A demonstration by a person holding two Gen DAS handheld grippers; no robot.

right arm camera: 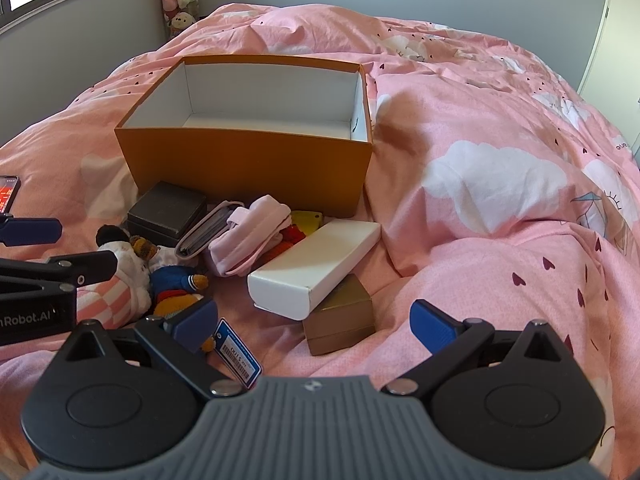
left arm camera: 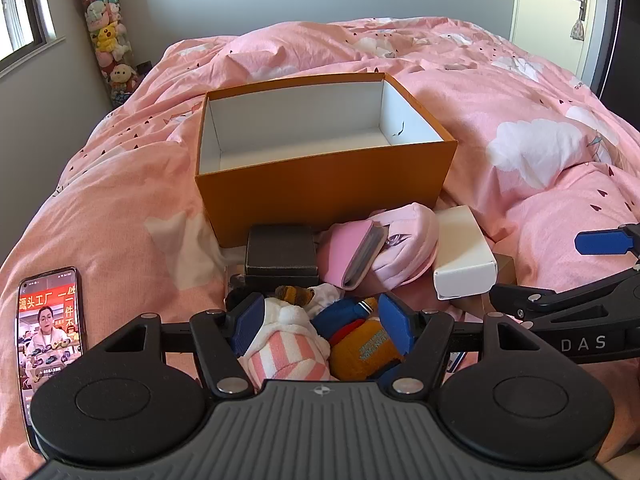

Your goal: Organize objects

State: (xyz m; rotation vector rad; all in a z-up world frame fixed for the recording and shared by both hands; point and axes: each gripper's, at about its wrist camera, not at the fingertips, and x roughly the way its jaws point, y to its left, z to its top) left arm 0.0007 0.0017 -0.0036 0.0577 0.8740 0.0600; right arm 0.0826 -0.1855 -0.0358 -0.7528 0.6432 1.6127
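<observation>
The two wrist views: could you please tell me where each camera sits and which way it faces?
Left wrist: on the left hand-held gripper, angled down over plush toys, toward the orange box; its open fingers show.
Right wrist: on the right hand-held gripper, over the white box; open fingers show.
Shared: orange box, white box, toys, each other's gripper.

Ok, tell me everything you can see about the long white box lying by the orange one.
The long white box is plain matte cardboard, closed, with a tucked flap at its near end. It lies tilted, near end propped on a small gold-brown box, far end toward the orange box, not touching it. Pink folded fabric presses its left side.
</observation>
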